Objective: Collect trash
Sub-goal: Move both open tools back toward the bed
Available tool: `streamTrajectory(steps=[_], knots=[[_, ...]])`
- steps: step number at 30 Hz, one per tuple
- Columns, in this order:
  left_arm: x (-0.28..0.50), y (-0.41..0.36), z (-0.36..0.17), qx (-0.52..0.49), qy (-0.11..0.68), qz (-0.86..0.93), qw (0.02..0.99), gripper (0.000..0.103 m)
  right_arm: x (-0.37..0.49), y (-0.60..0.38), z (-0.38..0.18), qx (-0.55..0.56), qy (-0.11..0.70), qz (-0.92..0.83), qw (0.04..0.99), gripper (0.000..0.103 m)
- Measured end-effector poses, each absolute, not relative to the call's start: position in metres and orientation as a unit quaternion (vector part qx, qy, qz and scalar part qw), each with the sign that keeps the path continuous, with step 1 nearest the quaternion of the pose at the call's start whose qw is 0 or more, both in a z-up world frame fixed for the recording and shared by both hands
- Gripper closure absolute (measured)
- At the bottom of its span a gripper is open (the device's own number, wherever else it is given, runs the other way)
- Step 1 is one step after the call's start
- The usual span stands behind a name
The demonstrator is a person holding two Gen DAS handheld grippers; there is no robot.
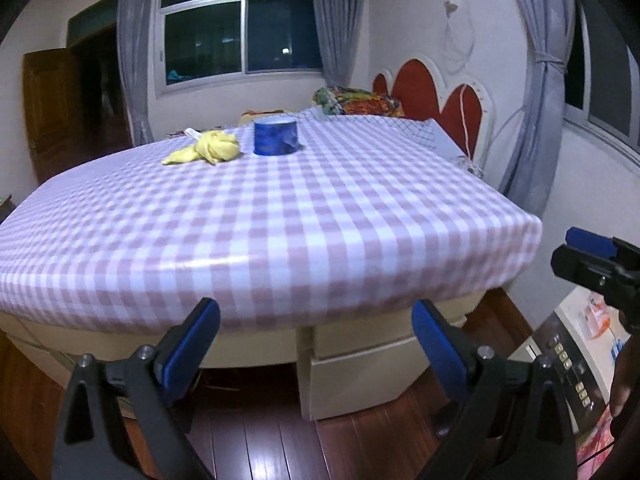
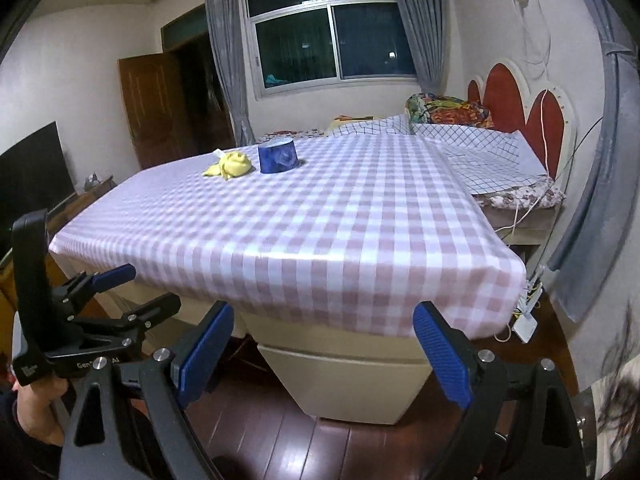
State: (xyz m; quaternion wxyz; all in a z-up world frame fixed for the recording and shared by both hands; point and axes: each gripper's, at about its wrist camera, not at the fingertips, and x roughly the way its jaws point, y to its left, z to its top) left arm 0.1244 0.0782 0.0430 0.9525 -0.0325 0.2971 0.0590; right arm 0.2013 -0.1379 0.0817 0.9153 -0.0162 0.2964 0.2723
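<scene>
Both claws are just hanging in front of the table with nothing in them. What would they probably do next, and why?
Probably reach one gripper forward over the checked tablecloth toward the crumpled yellow wad beside the blue container. Both the left gripper and right gripper are open, empty, and short of the table's near edge.

Both grippers same build: black angular arms, silver screws at the pivots, blue ribbed pads on the fingers. Left gripper (image 1: pixel 316 340), right gripper (image 2: pixel 324 344). White lettering on the left unit's black body, partly readable "Gen". Hand (image 2: pixel 38 408) on its handle.
</scene>
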Motion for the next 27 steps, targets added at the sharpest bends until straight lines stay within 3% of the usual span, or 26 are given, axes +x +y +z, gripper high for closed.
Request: streamTrajectory(steps=[27], knots=[[0.146,0.166,0.068,-0.053,0.259,0.154,0.952,0.006,0.256,-0.039,0.098,-0.040,0.276,0.322,0.905,0.011]])
